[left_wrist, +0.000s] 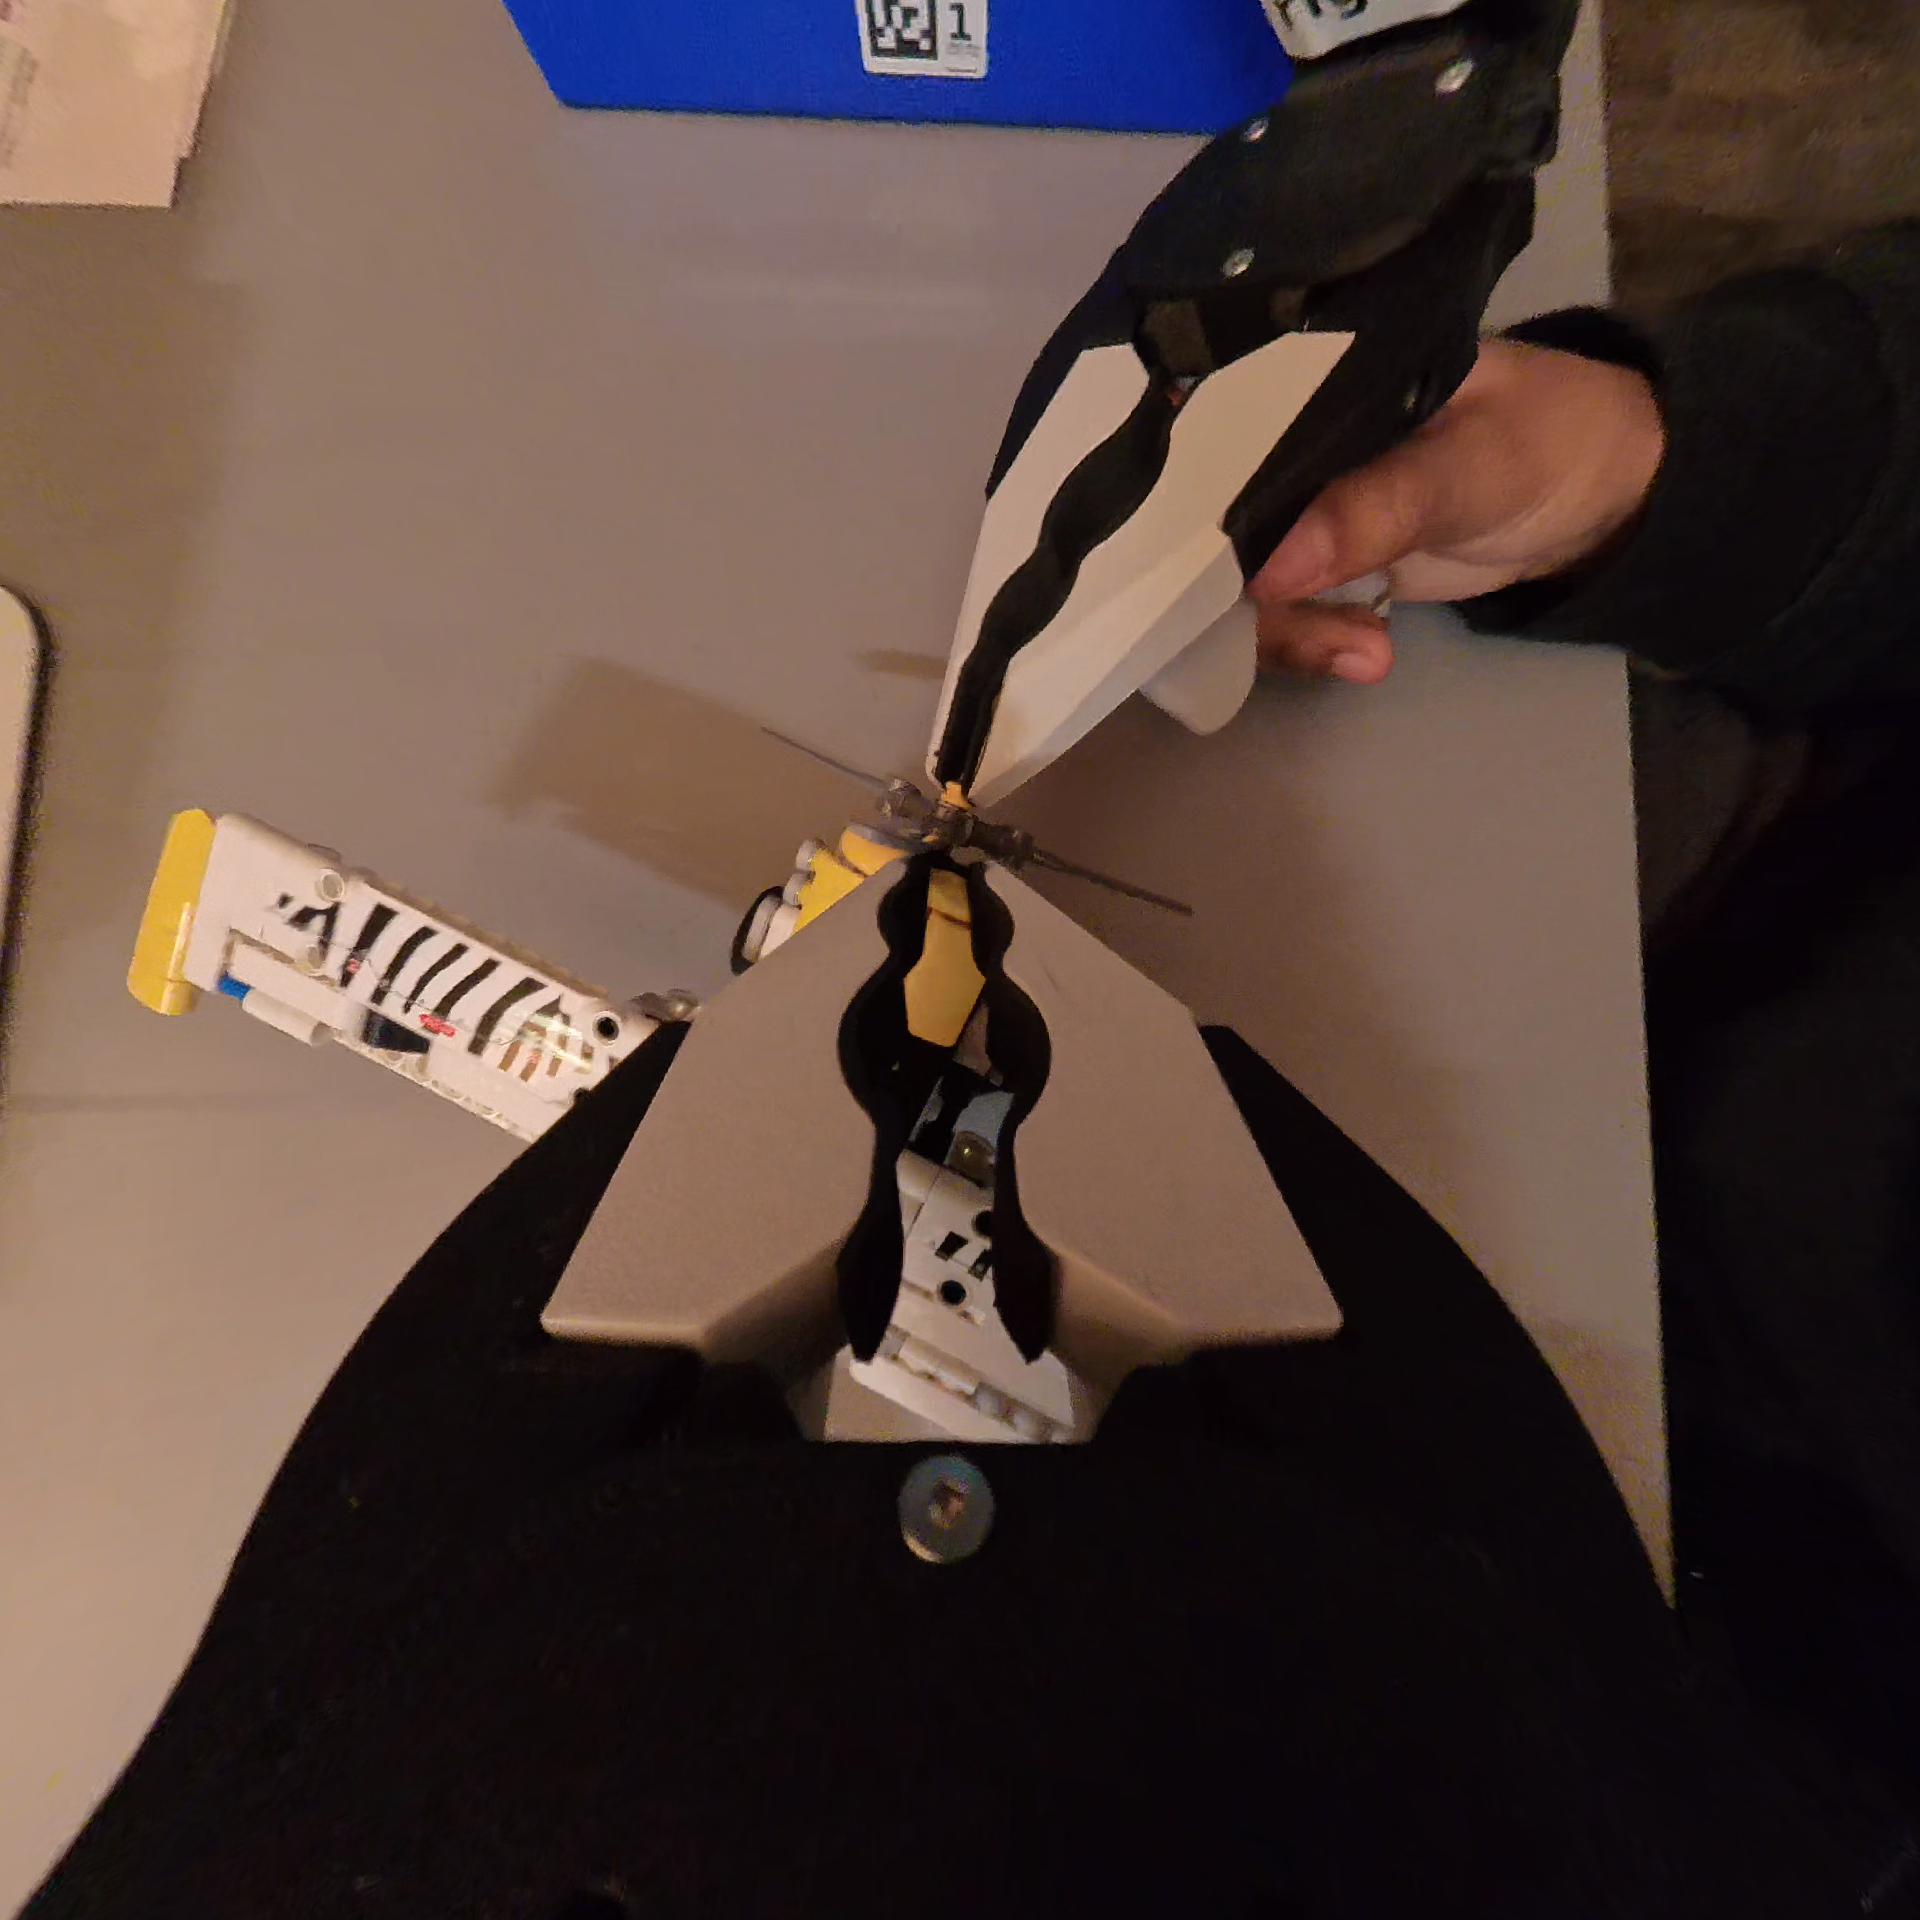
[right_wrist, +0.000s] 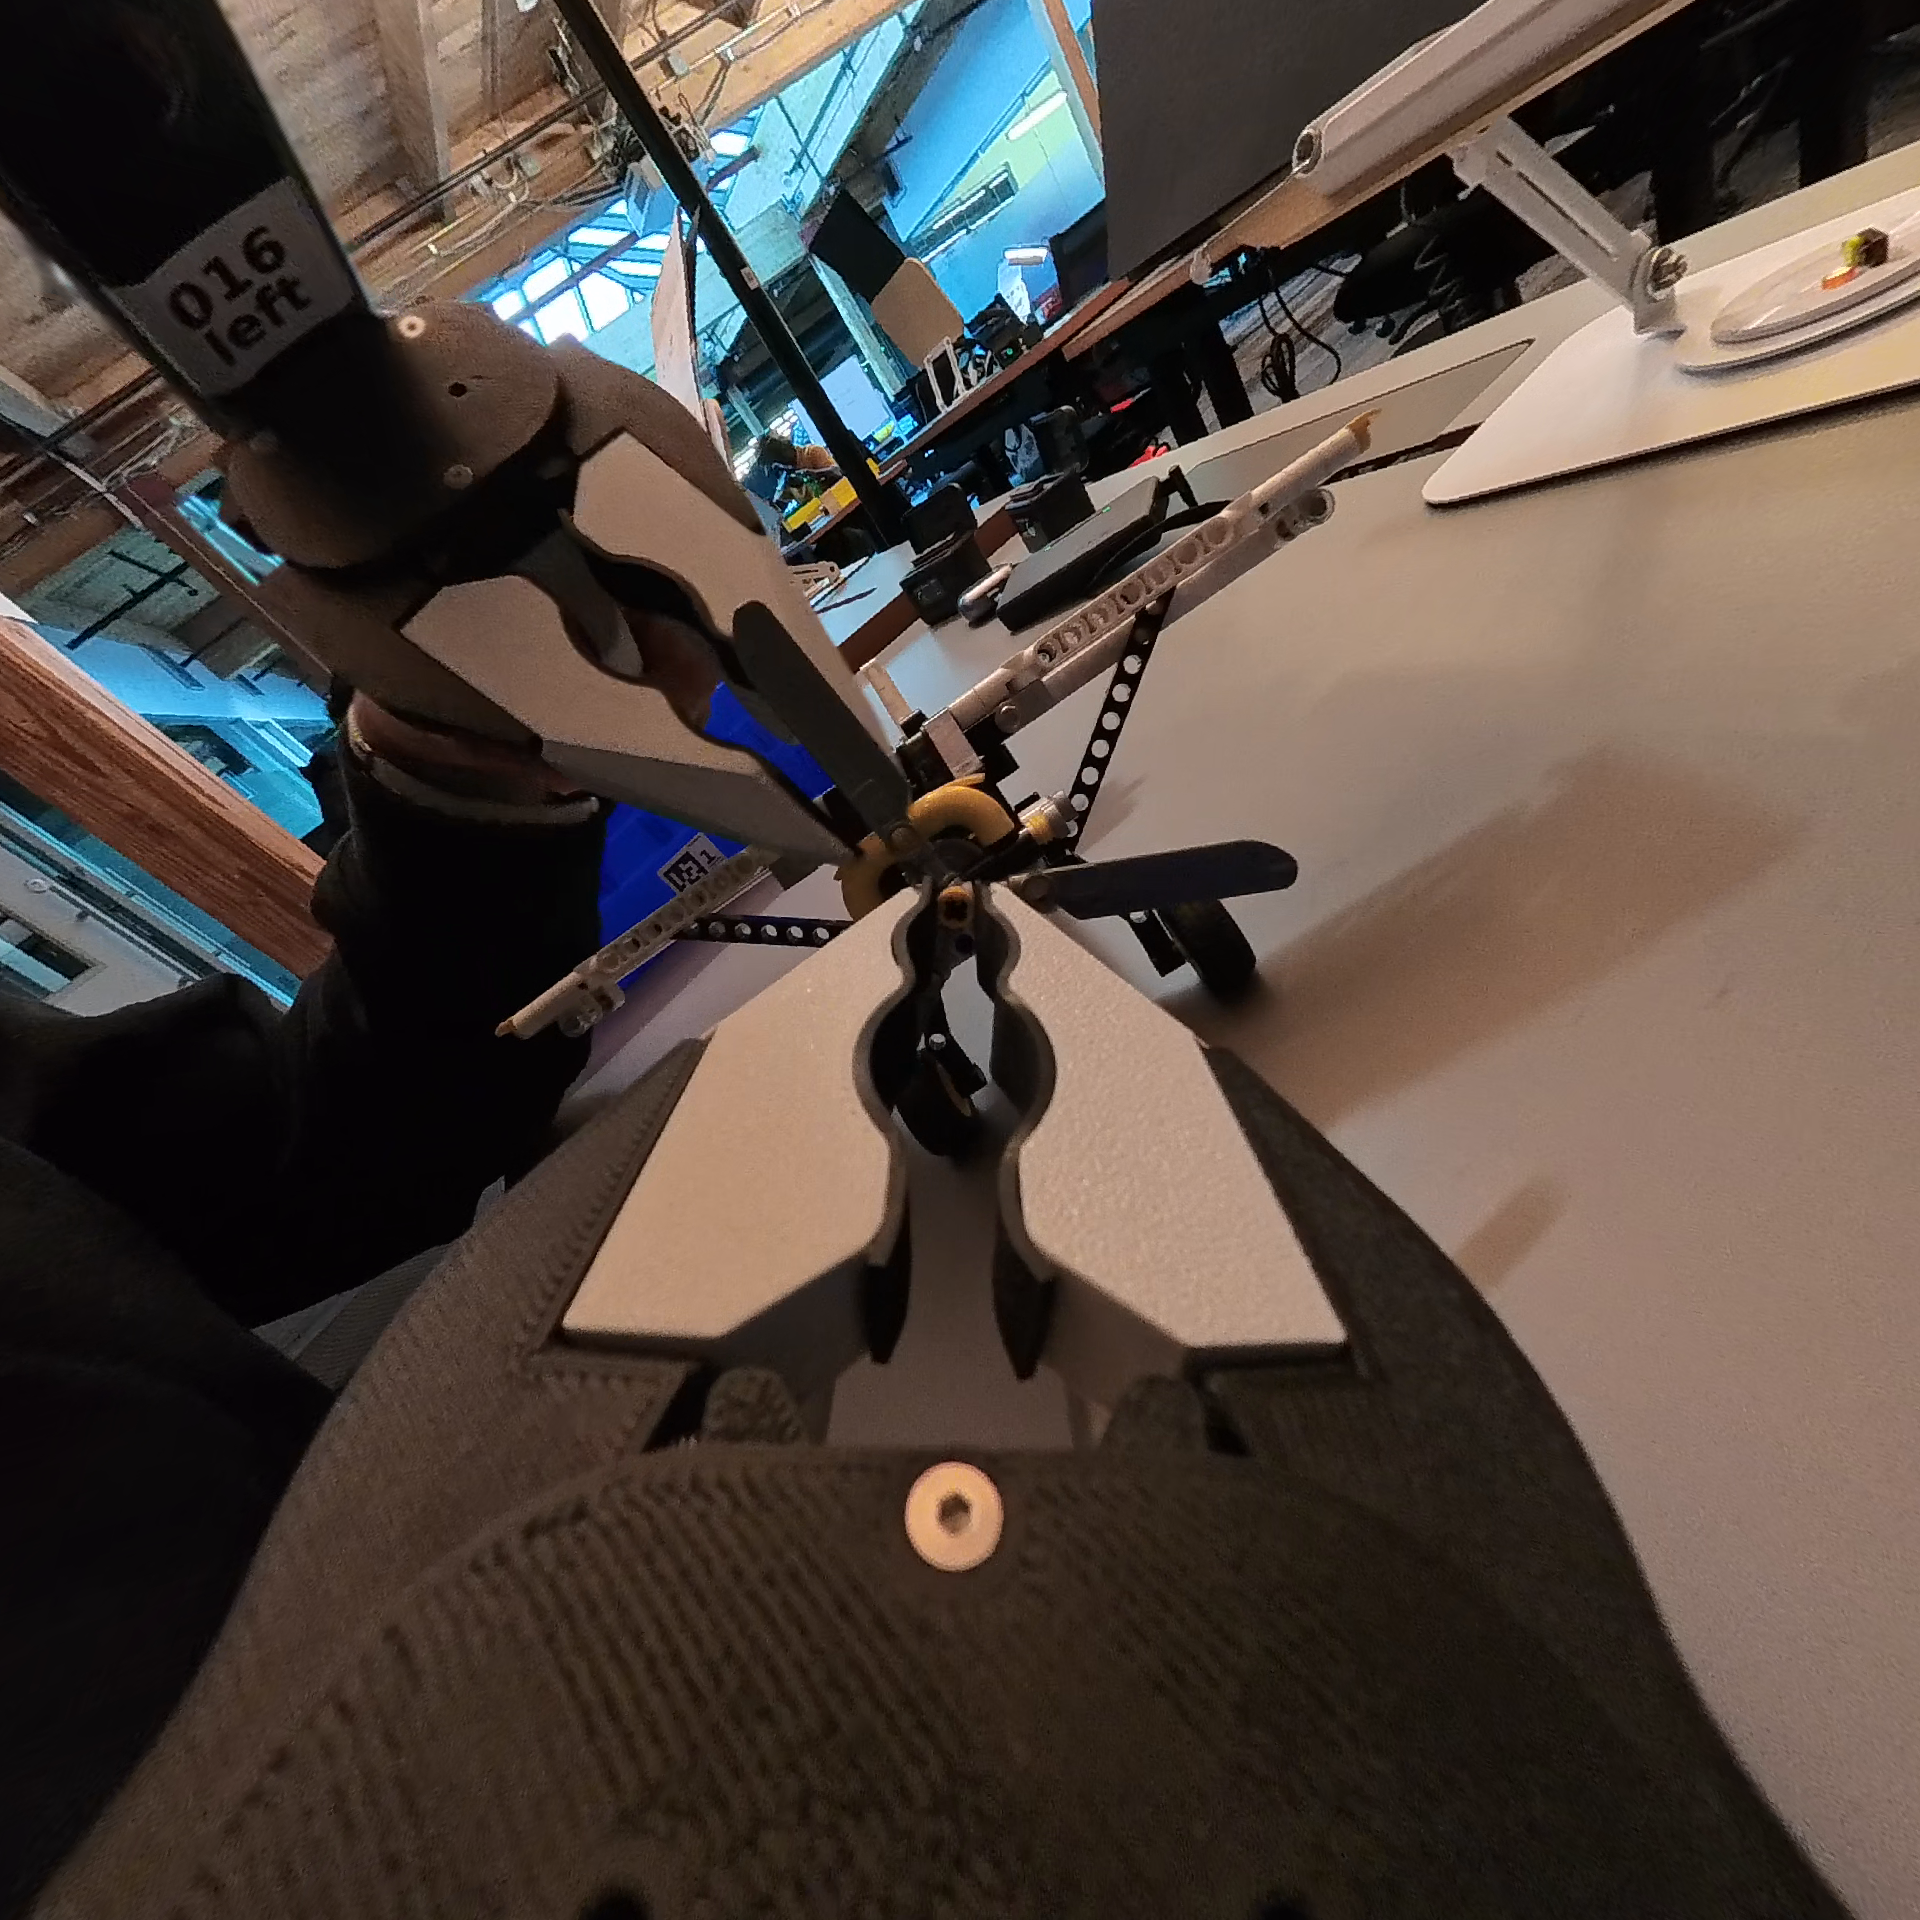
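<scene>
Two grippers meet at the nose of a toy brick plane on a grey table (left_wrist: 416, 468).

We see bare tabletop to the left and above the plane (left_wrist: 395, 966) in the left wrist view, the table edge at right, a blue box (left_wrist: 727, 52) at the top. The plane is white with black stripes, a yellow tail, yellow nose and grey propeller (left_wrist: 940, 821), standing on small black wheels. Our left gripper (left_wrist: 940, 894), mid-frame, is clamped on the yellow nose just behind the propeller. Our right gripper (right_wrist: 954, 902), entering from the upper right in that view, pinches the small yellow hub pin (right_wrist: 954, 904) at the propeller's centre.
</scene>
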